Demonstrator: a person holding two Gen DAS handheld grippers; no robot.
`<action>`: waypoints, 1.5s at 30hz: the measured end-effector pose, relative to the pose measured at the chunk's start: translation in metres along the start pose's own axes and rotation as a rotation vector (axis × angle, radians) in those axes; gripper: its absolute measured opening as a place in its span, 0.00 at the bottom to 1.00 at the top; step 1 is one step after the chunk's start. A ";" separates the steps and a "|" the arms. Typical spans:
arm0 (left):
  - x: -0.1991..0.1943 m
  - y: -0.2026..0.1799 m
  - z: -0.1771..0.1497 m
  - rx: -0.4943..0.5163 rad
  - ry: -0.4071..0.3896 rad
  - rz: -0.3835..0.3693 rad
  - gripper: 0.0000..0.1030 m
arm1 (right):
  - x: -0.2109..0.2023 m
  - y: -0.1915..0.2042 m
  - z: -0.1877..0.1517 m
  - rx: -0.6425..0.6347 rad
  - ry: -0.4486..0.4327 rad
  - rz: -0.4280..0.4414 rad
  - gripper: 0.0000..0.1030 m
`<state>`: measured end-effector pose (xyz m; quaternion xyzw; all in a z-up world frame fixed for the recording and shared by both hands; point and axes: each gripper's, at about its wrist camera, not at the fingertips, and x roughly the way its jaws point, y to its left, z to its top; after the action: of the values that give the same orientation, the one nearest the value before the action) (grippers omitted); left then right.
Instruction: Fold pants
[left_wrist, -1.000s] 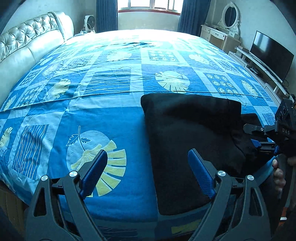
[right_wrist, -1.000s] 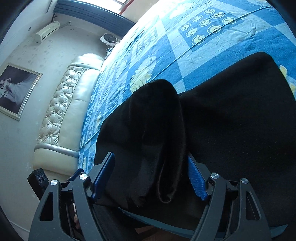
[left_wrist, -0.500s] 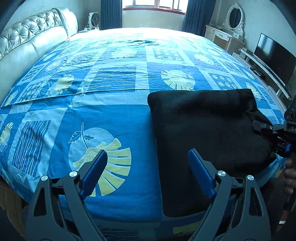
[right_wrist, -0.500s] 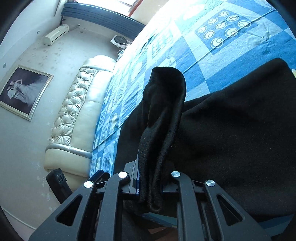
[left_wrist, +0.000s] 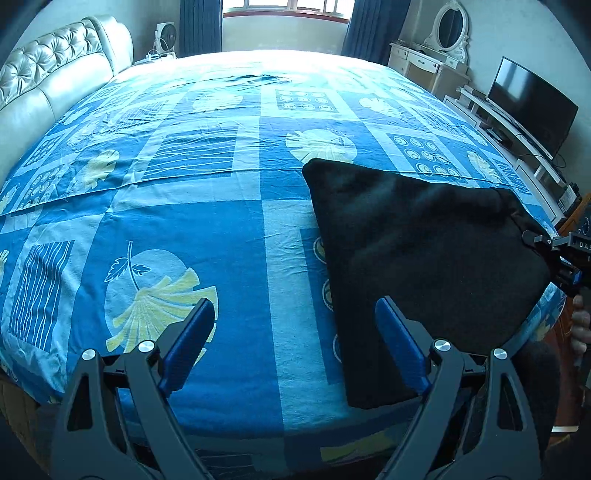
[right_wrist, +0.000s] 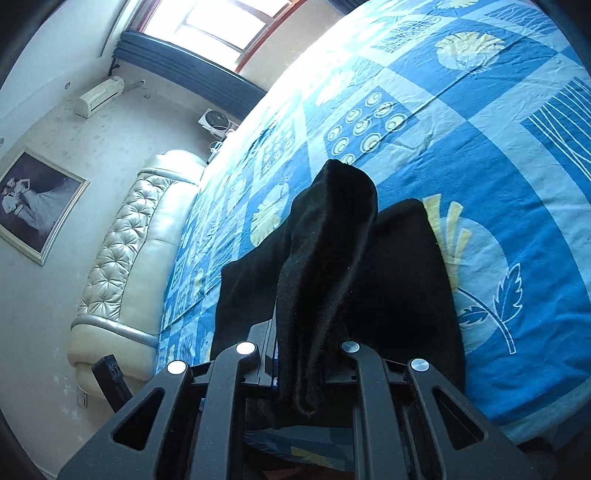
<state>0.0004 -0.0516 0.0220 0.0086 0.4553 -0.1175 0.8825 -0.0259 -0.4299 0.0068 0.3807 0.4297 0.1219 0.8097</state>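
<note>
My right gripper (right_wrist: 299, 373) has just clamped shut on the pants (left_wrist: 424, 258) edge and lifted it. My left gripper (left_wrist: 291, 339) hangs wide open, empty. The next fold can start.

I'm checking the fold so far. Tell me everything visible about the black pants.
The black pants look like soft, fleecy cloth, folded into a thick slab near the bed's front edge. The right gripper has just closed on one corner and lifts it into a peak; the rest rests on the sheet.
</note>
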 end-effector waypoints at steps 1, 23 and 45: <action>0.002 -0.003 -0.001 0.006 0.004 -0.003 0.86 | 0.002 -0.011 -0.002 0.017 0.008 -0.009 0.13; 0.013 -0.009 -0.011 0.036 0.034 0.005 0.86 | 0.006 -0.058 -0.008 0.105 0.034 0.044 0.13; 0.013 -0.009 -0.012 0.036 0.035 0.006 0.86 | 0.000 -0.069 -0.003 0.125 0.042 0.065 0.13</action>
<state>-0.0038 -0.0611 0.0054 0.0279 0.4684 -0.1229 0.8745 -0.0374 -0.4757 -0.0440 0.4417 0.4406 0.1290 0.7708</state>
